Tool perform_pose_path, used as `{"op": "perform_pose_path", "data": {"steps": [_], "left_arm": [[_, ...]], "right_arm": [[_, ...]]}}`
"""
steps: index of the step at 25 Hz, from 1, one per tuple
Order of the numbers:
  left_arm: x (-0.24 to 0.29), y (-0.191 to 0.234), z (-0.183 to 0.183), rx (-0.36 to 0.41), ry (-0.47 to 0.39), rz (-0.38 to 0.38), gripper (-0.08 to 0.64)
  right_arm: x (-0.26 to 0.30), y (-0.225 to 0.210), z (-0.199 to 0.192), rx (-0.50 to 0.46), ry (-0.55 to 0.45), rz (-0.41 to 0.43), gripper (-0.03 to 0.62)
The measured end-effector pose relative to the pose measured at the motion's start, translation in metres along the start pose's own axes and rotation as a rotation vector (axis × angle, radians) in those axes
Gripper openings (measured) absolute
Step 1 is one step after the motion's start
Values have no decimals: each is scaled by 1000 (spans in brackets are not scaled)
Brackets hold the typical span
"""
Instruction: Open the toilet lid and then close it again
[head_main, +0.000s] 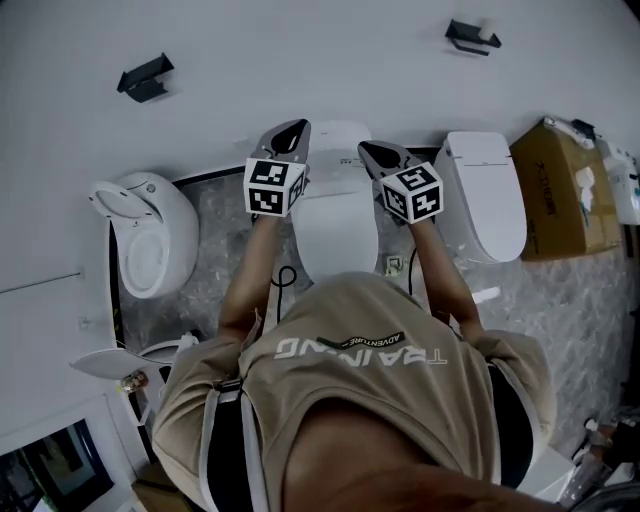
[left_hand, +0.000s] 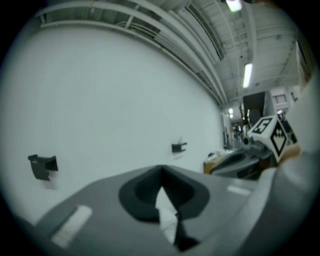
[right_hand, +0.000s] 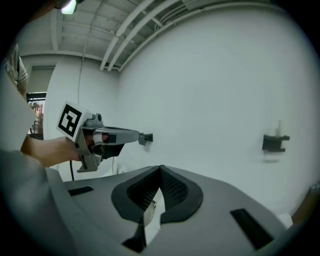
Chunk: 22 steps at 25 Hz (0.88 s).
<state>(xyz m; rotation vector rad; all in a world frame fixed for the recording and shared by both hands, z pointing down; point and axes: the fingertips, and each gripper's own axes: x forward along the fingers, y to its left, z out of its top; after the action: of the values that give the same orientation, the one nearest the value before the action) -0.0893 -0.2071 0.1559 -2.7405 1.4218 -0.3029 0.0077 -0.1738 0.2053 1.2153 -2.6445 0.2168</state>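
Observation:
The white toilet (head_main: 335, 225) stands against the wall below me in the head view, and its lid looks down. Both grippers are held up in the air above it, side by side, touching nothing. My left gripper (head_main: 292, 133) is shut and empty, with its marker cube (head_main: 272, 187) facing me. My right gripper (head_main: 374, 152) is also shut with nothing between its jaws. In both gripper views the jaws meet at their tips, left gripper (left_hand: 161, 171) and right gripper (right_hand: 161, 169), and point at the bare white wall. The toilet is hidden in those two views.
A second white toilet (head_main: 490, 195) stands to the right, beside a cardboard box (head_main: 565, 190). A white bowl fixture (head_main: 150, 235) sits at the left. Black brackets (head_main: 145, 78) (head_main: 470, 37) are fixed to the wall. The floor is grey marbled tile (head_main: 215, 250).

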Motion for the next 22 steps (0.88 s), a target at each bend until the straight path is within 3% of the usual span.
{"op": "perform_pose_path", "data": {"steps": [4, 9, 16, 22], "left_arm": [[-22, 10, 45, 14, -109, 85, 5], [-38, 8, 78, 83, -179, 135, 5], [-47, 10, 71, 90, -174, 191, 5], [-42, -14, 54, 95, -135, 159, 5]], "right_arm": [[-15, -2, 60, -63, -158, -62, 14], [-21, 3, 97, -81, -253, -61, 14], [-28, 7, 103, -102, -266, -95, 14], [-45, 5, 92, -129, -262, -136, 14]]}}
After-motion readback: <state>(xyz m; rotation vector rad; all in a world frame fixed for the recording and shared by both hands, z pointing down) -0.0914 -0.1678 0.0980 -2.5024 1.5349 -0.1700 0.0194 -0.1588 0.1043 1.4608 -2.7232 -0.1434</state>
